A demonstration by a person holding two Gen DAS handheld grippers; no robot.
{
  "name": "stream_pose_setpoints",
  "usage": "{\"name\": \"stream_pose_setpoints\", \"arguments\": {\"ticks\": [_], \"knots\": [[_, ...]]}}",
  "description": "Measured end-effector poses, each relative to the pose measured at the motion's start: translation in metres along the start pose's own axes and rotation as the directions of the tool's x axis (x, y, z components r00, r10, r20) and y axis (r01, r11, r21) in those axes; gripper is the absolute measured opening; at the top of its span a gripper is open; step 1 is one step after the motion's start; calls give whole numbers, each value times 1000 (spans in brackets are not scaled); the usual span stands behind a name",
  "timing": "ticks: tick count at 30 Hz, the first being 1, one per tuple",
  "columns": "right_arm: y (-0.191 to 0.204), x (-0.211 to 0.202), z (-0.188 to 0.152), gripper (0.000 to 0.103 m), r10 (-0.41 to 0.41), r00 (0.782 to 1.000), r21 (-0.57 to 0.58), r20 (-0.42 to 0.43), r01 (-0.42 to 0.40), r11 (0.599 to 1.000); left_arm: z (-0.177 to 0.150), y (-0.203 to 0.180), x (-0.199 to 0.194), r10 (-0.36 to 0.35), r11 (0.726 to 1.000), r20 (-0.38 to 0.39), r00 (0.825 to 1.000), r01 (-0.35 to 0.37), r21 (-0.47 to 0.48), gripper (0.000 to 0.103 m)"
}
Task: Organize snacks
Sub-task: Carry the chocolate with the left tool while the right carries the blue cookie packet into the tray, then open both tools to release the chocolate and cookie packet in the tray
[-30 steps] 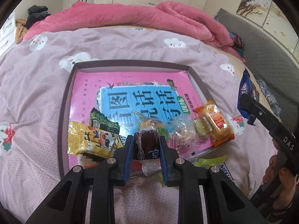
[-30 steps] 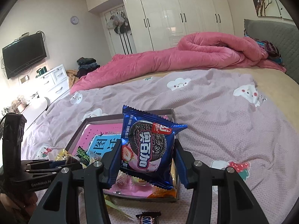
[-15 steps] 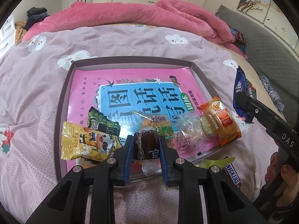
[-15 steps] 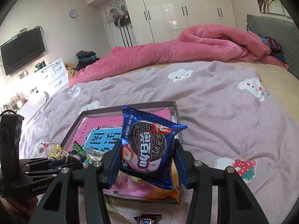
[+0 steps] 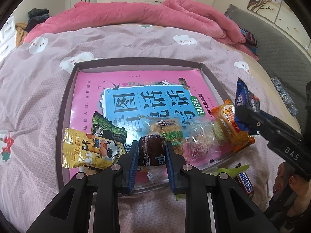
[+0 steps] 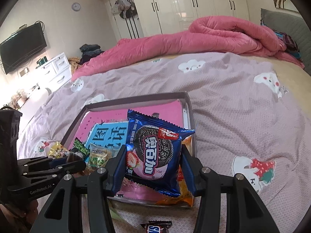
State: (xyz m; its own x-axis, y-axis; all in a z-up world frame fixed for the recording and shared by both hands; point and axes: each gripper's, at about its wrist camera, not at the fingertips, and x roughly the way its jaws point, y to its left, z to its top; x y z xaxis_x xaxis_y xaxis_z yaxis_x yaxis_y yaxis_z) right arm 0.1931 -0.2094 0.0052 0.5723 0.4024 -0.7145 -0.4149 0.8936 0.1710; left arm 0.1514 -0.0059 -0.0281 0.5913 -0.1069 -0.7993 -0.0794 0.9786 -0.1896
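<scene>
A shallow box (image 5: 64,104) lined with a pink and blue book cover lies on the bed. Along its near edge sit a yellow cow-print packet (image 5: 87,149), a green pea packet (image 5: 106,127), a clear cake pack (image 5: 166,129) and an orange biscuit pack (image 5: 228,124). My left gripper (image 5: 152,152) is shut on a small dark brown wrapped cake (image 5: 151,149) just above that near edge. My right gripper (image 6: 153,165) is shut on a blue Oreo packet (image 6: 155,151), held over the box's (image 6: 186,108) near right corner; the Oreo packet (image 5: 243,101) and right gripper also appear in the left wrist view.
A Snickers bar (image 5: 244,180) and a green wrapper (image 5: 227,169) lie on the bedspread in front of the box. A rumpled pink duvet (image 6: 194,38) covers the far side of the bed. A grey headboard (image 5: 272,38) stands on the right; wardrobes, a TV and drawers line the walls.
The right gripper with the Oreo packet has sunk a little and come closer over the box's near right corner. The left gripper has kept still with the brown cake.
</scene>
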Motion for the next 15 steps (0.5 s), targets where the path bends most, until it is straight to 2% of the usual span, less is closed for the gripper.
{"name": "stream_pose_setpoints", "arguments": {"ticks": [15], "knots": [[8,19,-11,52,23,995,-11,-92,-25,1000,1,0,2,-3,1000,0,1000,3,0,27]]}}
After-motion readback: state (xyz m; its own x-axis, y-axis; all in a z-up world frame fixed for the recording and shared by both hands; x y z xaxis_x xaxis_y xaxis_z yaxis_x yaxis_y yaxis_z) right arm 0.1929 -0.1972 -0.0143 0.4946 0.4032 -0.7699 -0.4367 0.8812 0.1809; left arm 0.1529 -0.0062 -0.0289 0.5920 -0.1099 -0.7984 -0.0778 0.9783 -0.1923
